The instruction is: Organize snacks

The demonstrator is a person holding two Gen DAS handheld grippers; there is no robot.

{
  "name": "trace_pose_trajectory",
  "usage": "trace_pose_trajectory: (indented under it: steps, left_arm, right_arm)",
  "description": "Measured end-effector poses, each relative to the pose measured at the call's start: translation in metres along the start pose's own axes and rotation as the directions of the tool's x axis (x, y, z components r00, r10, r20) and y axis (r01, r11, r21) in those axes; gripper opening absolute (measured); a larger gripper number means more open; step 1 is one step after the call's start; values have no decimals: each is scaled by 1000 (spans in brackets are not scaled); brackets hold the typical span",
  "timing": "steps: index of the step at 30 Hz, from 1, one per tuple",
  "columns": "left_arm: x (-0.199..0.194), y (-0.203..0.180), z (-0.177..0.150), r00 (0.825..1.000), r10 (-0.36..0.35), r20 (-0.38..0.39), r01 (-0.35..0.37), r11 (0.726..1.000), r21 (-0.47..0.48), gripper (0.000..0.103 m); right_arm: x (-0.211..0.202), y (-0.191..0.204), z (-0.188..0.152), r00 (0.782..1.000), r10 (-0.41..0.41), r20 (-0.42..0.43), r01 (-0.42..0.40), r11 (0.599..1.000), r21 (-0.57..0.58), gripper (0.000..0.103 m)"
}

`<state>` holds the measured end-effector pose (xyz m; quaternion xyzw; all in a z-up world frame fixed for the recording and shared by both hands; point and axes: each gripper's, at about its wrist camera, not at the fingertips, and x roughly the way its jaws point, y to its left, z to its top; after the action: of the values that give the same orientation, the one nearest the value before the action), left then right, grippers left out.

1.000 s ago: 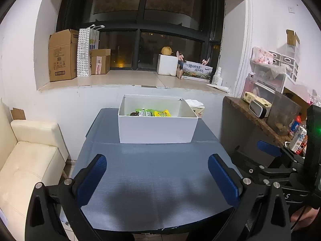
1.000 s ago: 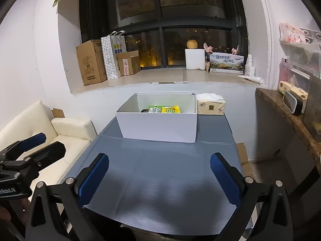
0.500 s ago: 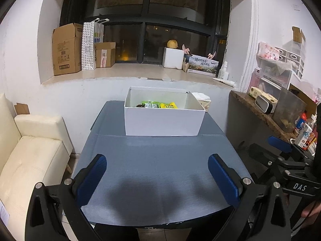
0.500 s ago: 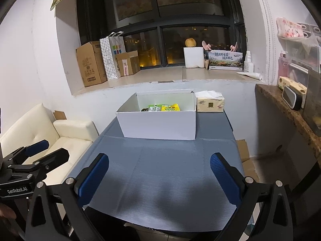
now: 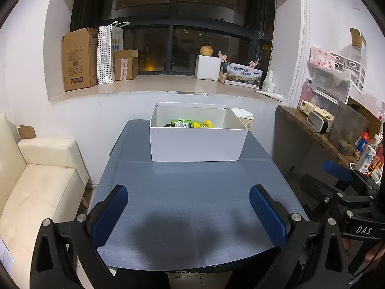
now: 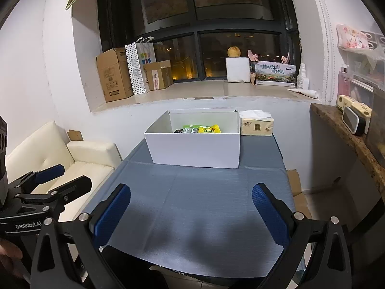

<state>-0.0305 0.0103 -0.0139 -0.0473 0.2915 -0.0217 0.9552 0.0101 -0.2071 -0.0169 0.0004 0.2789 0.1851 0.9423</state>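
Observation:
A white open box point(image 5: 196, 145) point(image 6: 195, 149) stands at the far side of a blue-grey table point(image 5: 187, 192) point(image 6: 204, 204). Green and yellow snack packets point(image 5: 192, 124) point(image 6: 202, 129) lie inside it. My left gripper point(image 5: 189, 207) is open and empty, held back over the table's near edge. My right gripper point(image 6: 191, 207) is open and empty too, over the near edge. The right gripper shows at the right of the left wrist view point(image 5: 341, 192), and the left gripper at the left of the right wrist view point(image 6: 45, 187).
A tissue pack point(image 6: 257, 126) sits to the right of the box. A cream sofa point(image 5: 36, 187) is left of the table. A wooden counter point(image 5: 320, 134) with clutter is on the right. Cardboard boxes point(image 5: 79, 59) stand on the window ledge.
Both grippers have pulled back and risen a little from the table, so the box looks farther off. Both stay open and empty.

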Motion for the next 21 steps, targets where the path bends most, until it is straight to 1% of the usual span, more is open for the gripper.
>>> trace_pose_trajectory:
  steps: [21]
  left_arm:
    - [-1,-2,-1,1000,-5,-2,6,1000,10,103]
  right_arm:
    - [-3,2,2,1000,2,10,-2,1000,-10,103]
